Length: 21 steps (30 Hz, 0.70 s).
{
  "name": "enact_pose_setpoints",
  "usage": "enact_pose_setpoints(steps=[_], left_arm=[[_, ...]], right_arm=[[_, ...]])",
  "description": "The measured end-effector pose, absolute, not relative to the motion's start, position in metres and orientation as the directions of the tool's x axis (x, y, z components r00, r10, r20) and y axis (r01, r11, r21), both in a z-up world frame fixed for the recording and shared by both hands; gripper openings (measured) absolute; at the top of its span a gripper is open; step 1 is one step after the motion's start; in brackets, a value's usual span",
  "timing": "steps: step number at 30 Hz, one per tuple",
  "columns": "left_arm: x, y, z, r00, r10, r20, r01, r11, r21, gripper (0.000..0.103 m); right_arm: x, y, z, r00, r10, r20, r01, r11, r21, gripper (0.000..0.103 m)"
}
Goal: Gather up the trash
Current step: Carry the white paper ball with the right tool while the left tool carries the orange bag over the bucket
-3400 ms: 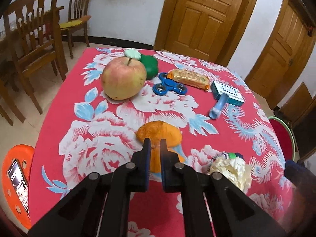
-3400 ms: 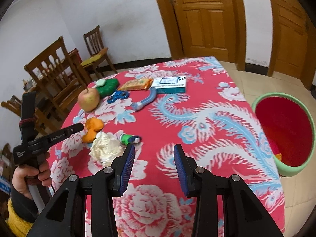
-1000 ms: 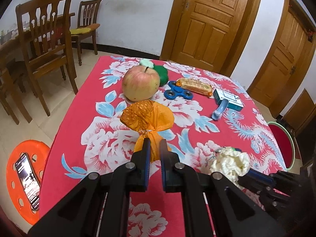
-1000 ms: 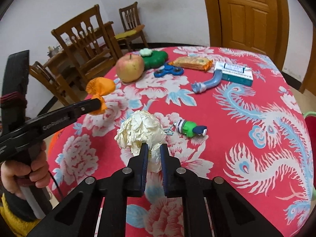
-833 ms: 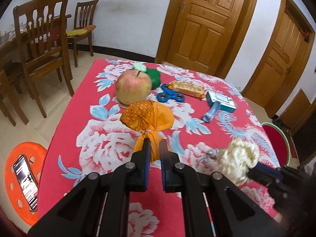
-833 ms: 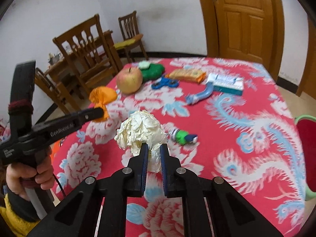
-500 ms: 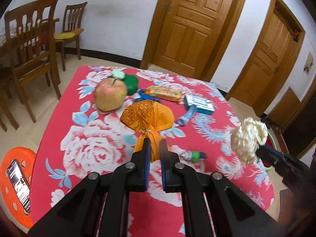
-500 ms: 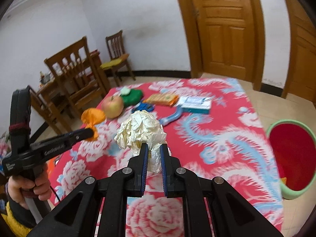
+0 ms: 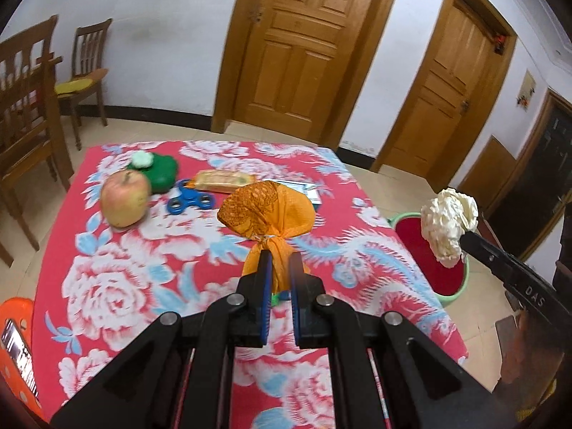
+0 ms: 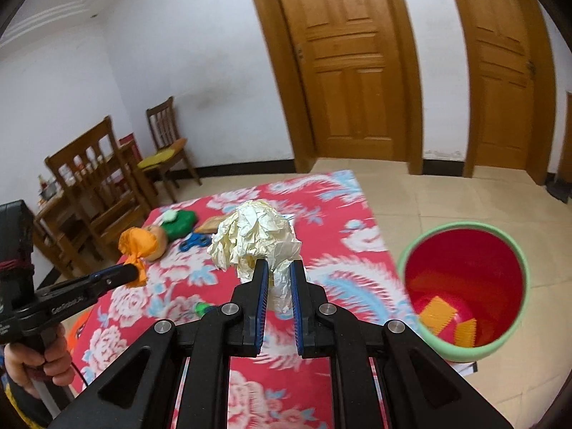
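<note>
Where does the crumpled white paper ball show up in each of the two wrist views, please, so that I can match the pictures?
Left wrist view: the crumpled white paper ball is at the right edge, held up on the tip of the right gripper, in front of the green bin.
Right wrist view: the ball sits at the centre, clamped between the fingers.
Shared landmark: the green bin with its red inside, on the floor beside the table.

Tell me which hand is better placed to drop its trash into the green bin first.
Right, probably. The right gripper holds the crumpled paper ball close beside the green bin, almost over its rim in the left wrist view. The left gripper, holding the orange wrapper, is over the table, farther from it.
</note>
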<state>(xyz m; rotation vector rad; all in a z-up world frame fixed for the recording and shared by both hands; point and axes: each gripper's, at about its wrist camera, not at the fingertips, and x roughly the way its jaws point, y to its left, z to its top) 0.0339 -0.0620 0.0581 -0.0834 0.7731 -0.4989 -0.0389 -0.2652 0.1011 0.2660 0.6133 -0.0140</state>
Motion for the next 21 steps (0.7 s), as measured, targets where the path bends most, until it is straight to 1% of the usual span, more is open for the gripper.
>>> enact_pose_setpoints(steps=[8, 21], left_arm=[[0.034, -0.110, 0.063, 0.570, -0.500, -0.652, 0.481, 0.846, -0.229, 0.008], [0.041, -0.197, 0.049, 0.485, -0.525, -0.699, 0.577, 0.793, -0.195, 0.008]], right_arm=[[-0.056, -0.309, 0.100, 0.825, -0.023, -0.565, 0.199, 0.947, 0.252, 0.012], [-0.066, -0.381, 0.064, 0.771, -0.143, -0.621, 0.380, 0.885, 0.269, 0.012]])
